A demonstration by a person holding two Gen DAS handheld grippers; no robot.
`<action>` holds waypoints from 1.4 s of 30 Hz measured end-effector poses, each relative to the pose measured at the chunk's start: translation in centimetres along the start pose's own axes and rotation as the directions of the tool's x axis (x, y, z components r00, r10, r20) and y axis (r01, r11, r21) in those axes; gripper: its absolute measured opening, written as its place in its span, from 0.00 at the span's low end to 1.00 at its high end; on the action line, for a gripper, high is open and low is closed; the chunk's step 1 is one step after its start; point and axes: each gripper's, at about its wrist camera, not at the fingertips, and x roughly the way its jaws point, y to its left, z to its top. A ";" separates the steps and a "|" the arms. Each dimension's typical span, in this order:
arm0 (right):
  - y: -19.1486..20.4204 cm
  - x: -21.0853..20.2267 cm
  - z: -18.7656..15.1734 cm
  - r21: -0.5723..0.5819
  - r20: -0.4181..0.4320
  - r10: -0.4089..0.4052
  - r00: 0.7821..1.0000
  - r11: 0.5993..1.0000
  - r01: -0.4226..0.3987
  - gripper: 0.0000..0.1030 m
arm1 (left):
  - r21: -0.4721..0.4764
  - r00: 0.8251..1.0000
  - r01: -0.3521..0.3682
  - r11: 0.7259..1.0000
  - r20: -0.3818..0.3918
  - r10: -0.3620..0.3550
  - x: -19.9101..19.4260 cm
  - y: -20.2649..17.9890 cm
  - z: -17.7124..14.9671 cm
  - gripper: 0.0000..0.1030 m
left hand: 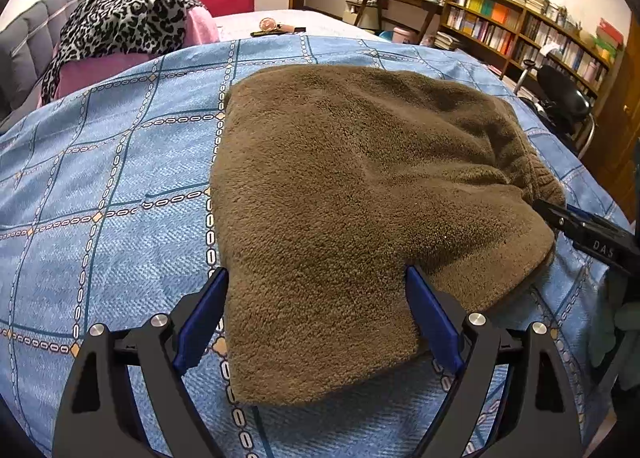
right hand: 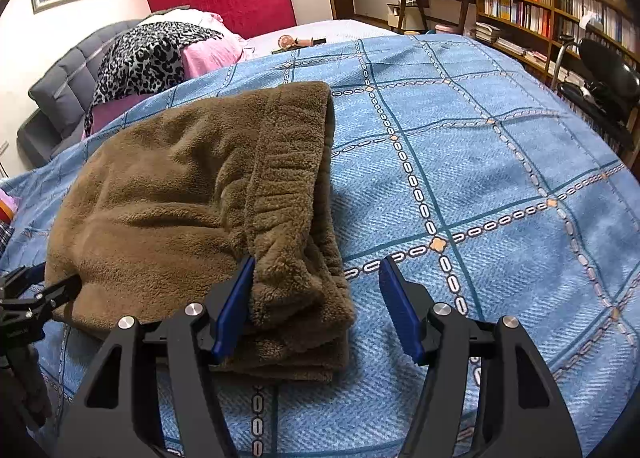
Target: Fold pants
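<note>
Brown fleece pants (left hand: 360,209): folded into a thick bundle on the blue checked bedspread (left hand: 100,185), filling the centre and right of the left wrist view.
Left claw (left hand: 316,318): blue pads spread wide, one on each side of the bundle's near edge; no pad presses the fleece.
Right claw seen from the left: its black tip (left hand: 576,225) reaches in from the right edge, at the gathered waistband.
Pants in the right wrist view (right hand: 192,209): left half of the frame, waistband running down the middle.
Right claw (right hand: 316,302): parted, left pad against the waistband corner, right pad over bare bedspread (right hand: 500,177), nothing clamped.
Leopard-print cloth (right hand: 140,61): upper left, well apart.
</note>
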 end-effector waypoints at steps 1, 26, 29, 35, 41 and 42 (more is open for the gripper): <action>0.1 -0.4 0.1 0.002 0.002 0.002 1.000 1.000 -0.002 0.61 | -0.006 1.000 -0.002 1.000 0.000 0.002 -0.3 0.0 0.0 0.85; 4.6 -12.5 -0.6 -0.023 0.198 0.107 0.974 0.994 -0.104 0.79 | 0.062 0.972 -0.129 0.990 0.204 0.114 -11.3 -4.5 1.0 0.93; 5.3 -13.6 -0.8 -0.040 0.224 0.111 0.968 0.994 -0.104 0.86 | 0.053 0.965 -0.155 0.986 0.221 0.140 -12.1 -4.7 1.1 0.93; 6.6 -15.3 -1.4 -0.082 0.264 0.113 0.958 0.992 -0.095 0.97 | 0.025 0.949 -0.228 0.973 0.228 0.217 -13.2 -5.0 1.2 0.93; 7.0 -16.8 -1.7 -0.076 0.292 0.101 0.951 0.994 -0.082 0.97 | -0.019 0.934 -0.270 0.963 0.237 0.266 -14.2 -4.9 0.8 0.93; 7.0 -17.0 -1.7 -0.074 0.295 0.101 0.950 0.994 -0.083 0.97 | -0.030 0.932 -0.275 0.961 0.237 0.275 -14.5 -4.9 0.8 0.93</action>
